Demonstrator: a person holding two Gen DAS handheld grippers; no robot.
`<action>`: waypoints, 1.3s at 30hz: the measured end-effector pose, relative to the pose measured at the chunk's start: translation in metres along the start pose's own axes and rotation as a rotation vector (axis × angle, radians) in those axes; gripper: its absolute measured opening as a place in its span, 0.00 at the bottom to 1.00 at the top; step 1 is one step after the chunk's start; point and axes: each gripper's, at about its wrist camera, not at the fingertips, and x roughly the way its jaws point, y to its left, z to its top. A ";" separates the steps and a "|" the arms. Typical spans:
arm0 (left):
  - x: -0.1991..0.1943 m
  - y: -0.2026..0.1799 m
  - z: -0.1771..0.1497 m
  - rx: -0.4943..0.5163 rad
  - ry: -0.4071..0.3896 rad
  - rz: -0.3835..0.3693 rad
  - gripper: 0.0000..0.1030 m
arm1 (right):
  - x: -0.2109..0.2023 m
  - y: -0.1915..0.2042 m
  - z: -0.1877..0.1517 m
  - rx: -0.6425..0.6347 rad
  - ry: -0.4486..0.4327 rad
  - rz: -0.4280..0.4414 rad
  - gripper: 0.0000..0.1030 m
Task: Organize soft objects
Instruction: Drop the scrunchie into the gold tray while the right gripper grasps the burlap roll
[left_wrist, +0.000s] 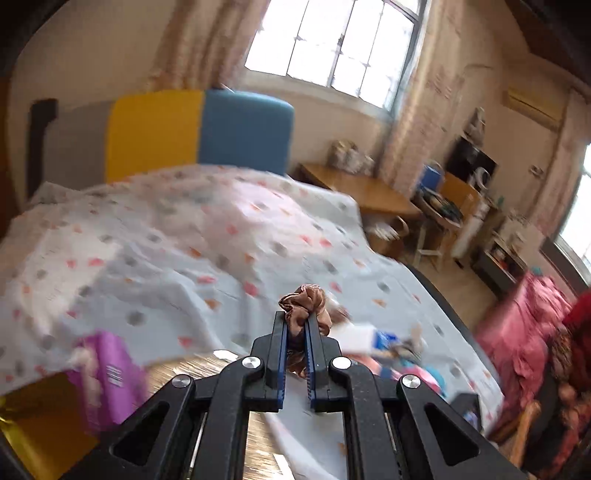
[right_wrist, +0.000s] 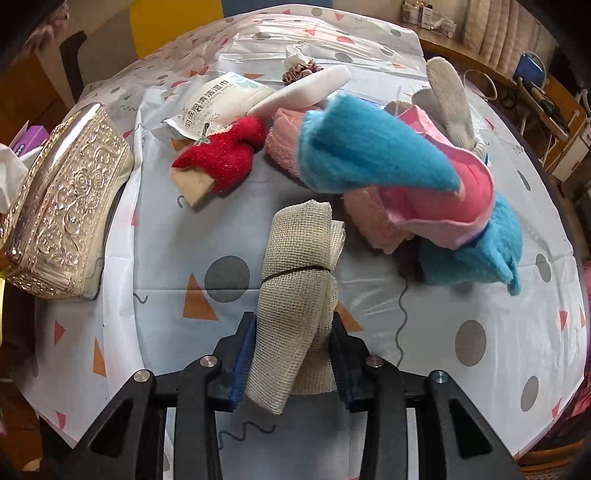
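The left gripper (left_wrist: 296, 325) had its fingers pinched nearly together on a crumpled brown satin scrunchie (left_wrist: 306, 302), held up above the patterned white sheet (left_wrist: 155, 258). The right gripper (right_wrist: 291, 328) had its fingers closed against a rolled beige mesh cloth (right_wrist: 295, 295) bound with a dark band, though whether it was lifted was unclear. Beyond lay a blue fleece cloth (right_wrist: 369, 151), a red fuzzy cloth (right_wrist: 225, 158) and an embossed silver box (right_wrist: 66, 206).

Mesh roll (right_wrist: 295, 280) lies before the cloth pile (right_wrist: 388, 177), embossed box (right_wrist: 62, 206) at left.
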 end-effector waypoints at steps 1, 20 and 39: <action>-0.006 0.015 0.005 -0.018 -0.017 0.025 0.08 | 0.000 0.002 -0.001 -0.010 -0.003 -0.006 0.37; -0.023 0.247 -0.158 -0.356 0.215 0.466 0.22 | 0.003 0.021 -0.010 -0.062 -0.034 -0.065 0.36; -0.124 0.173 -0.158 -0.239 -0.095 0.663 0.99 | 0.004 0.031 -0.010 -0.076 -0.047 -0.079 0.34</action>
